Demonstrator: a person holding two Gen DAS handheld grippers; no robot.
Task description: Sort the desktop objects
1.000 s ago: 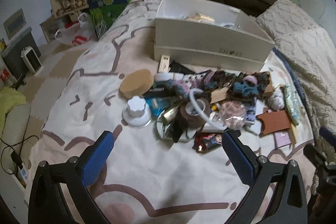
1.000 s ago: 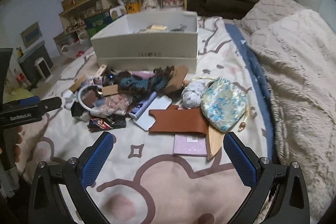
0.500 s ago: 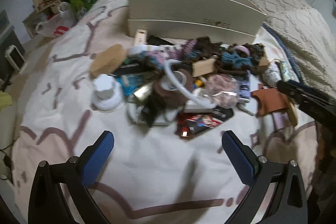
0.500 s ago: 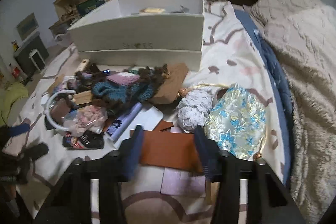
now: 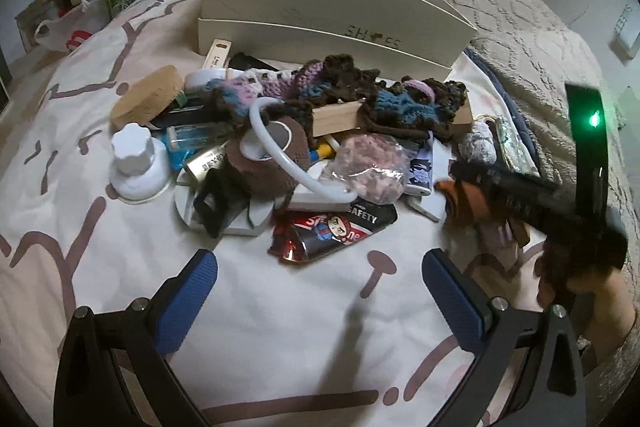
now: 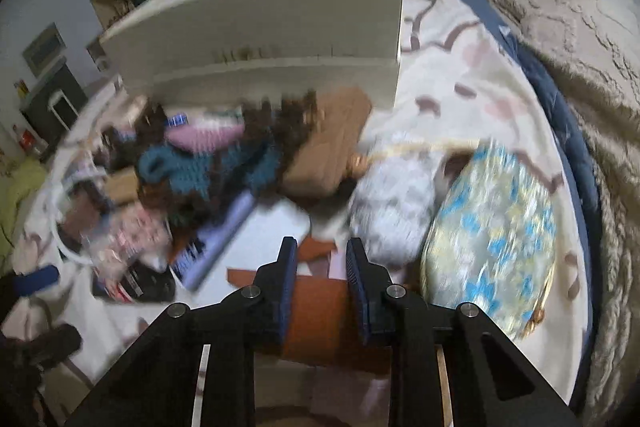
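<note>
Right gripper (image 6: 321, 259) angled down at the right side of the pile, jaws drawn close together with the brown leather card sleeve (image 6: 320, 315) between the pads; looks clamped on it, though the right wrist view is blurred. Sleeve lies flat on the bedspread (image 5: 280, 307), just beside the floral pouch (image 6: 492, 239) and the grey yarn ball (image 6: 394, 203). From the left wrist view the right gripper shows as a dark blurred bar over the sleeve, a hand (image 5: 580, 267) behind it. Left gripper (image 5: 320, 291) hangs over bare bedspread in front of the pile, jaws wide apart, nothing between them, pitched down. White shoe box (image 5: 320, 11) behind the pile.
</note>
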